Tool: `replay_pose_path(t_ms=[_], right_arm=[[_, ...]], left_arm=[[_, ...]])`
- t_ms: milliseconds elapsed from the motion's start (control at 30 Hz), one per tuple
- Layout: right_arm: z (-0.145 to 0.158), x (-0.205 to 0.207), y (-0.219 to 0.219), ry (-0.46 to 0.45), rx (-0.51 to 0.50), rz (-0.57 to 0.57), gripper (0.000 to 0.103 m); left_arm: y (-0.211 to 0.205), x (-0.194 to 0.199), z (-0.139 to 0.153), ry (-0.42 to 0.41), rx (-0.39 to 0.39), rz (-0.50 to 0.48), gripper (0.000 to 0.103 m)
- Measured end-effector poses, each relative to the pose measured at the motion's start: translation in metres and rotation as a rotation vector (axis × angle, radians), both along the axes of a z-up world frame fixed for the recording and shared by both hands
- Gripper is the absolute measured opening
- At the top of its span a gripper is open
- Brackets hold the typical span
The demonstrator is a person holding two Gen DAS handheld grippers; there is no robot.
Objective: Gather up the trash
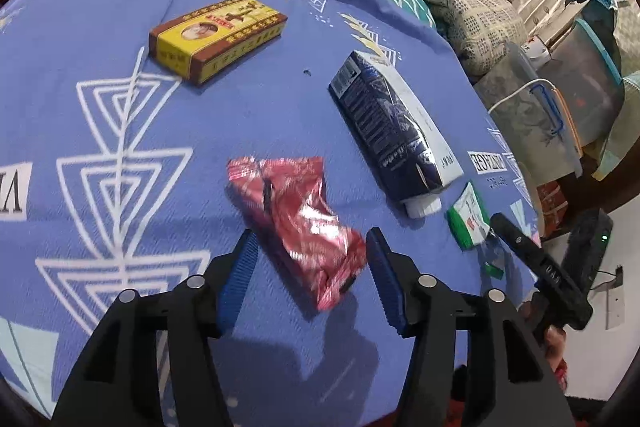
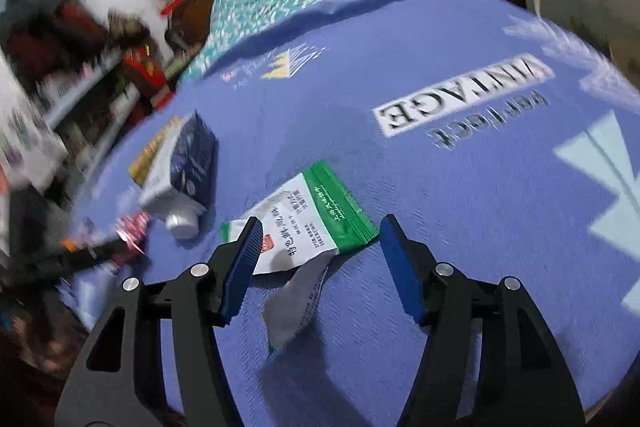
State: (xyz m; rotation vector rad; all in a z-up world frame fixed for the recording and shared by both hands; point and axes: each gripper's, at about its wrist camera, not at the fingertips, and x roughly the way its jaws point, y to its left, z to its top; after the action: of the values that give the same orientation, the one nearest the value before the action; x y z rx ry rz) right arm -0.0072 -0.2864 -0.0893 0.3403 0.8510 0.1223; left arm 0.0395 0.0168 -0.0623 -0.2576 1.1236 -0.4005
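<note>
My left fingers [image 1: 311, 247] gape around the light, crinkly red foil wrapper [image 1: 298, 223], apparently untouched; my right fingers [image 2: 319, 233] stand open over the limp green-and-white plastic sachet [image 2: 304, 223].

A blue cloth [image 1: 260, 115] printed with white triangles and the word "VINTAGE" covered the surface. On it lay a yellow-and-brown box [image 1: 218, 37], a dark blue-and-white carton [image 1: 394, 125] on its side with a white cap, a crumpled red foil wrapper [image 1: 298, 223], and a torn green-and-white packet [image 2: 308, 223].
</note>
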Motion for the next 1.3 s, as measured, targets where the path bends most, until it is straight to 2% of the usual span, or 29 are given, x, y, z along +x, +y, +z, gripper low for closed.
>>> replay_pose_path(t_ms=[33, 100, 133, 167, 233, 400, 567, 700, 800, 867, 967, 1000, 1033, 1067, 1100, 1200, 1300], right_arm=[[0.001, 0.002, 0.013, 0.0, -0.066, 0.024, 0.046], [0.001, 0.001, 0.039, -0.013, -0.191, 0.072, 0.028], [0.001, -0.001, 0.05, -0.024, -0.223, 0.098, 0.019], [0.002, -0.001, 0.057, -0.032, -0.234, 0.116, 0.016], [0.002, -0.005, 0.06, -0.038, -0.185, 0.143, 0.007], [0.012, -0.02, 0.03, -0.076, -0.012, 0.111, 0.005], [0.045, -0.025, -0.025, -0.167, 0.061, -0.002, 0.005], [0.058, -0.028, -0.086, -0.233, 0.061, -0.133, 0.005], [0.053, -0.035, -0.132, -0.218, 0.113, -0.195, 0.005], [0.049, -0.035, -0.141, -0.201, 0.149, -0.171, 0.009], [0.039, -0.035, -0.118, -0.186, 0.184, -0.03, 0.012], [0.036, -0.032, -0.104, -0.173, 0.181, 0.032, 0.023], [0.032, -0.03, -0.089, -0.16, 0.173, 0.091, 0.057], [0.028, -0.029, -0.075, -0.148, 0.16, 0.143, 0.079], [0.025, -0.031, -0.063, -0.153, 0.14, 0.183, 0.088], [0.019, -0.032, -0.026, -0.152, 0.056, 0.299, 0.084], [0.016, -0.029, 0.002, -0.14, -0.009, 0.378, 0.084]], left_arm=[[-0.002, 0.002, -0.002, 0.004, 0.008, -0.004, 0.027], [-0.005, 0.002, -0.002, -0.002, 0.005, -0.008, 0.022], [-0.006, 0.002, -0.002, -0.006, -0.001, -0.014, 0.013], [-0.007, 0.0, 0.0, 0.001, -0.026, -0.034, 0.006], [-0.007, -0.003, 0.004, -0.004, -0.036, -0.046, 0.003], [0.007, -0.02, 0.035, -0.079, -0.046, -0.045, 0.003], [-0.001, -0.018, 0.077, -0.167, -0.03, -0.064, 0.003], [-0.054, -0.002, 0.106, -0.232, -0.008, -0.179, 0.003], [-0.115, 0.012, 0.115, -0.265, 0.026, -0.295, 0.003], [-0.153, 0.02, 0.116, -0.253, 0.012, -0.365, 0.003], [-0.178, 0.021, 0.117, -0.255, 0.012, -0.408, 0.003], [-0.182, 0.02, 0.117, -0.252, 0.011, -0.415, 0.003], [-0.183, 0.019, 0.114, -0.245, 0.01, -0.417, 0.003], [-0.182, 0.018, 0.111, -0.237, 0.013, -0.414, 0.003], [-0.18, 0.018, 0.107, -0.226, 0.017, -0.408, 0.003], [-0.165, 0.014, 0.094, -0.192, 0.025, -0.379, 0.003], [-0.146, 0.014, 0.084, -0.16, 0.02, -0.347, 0.003]])
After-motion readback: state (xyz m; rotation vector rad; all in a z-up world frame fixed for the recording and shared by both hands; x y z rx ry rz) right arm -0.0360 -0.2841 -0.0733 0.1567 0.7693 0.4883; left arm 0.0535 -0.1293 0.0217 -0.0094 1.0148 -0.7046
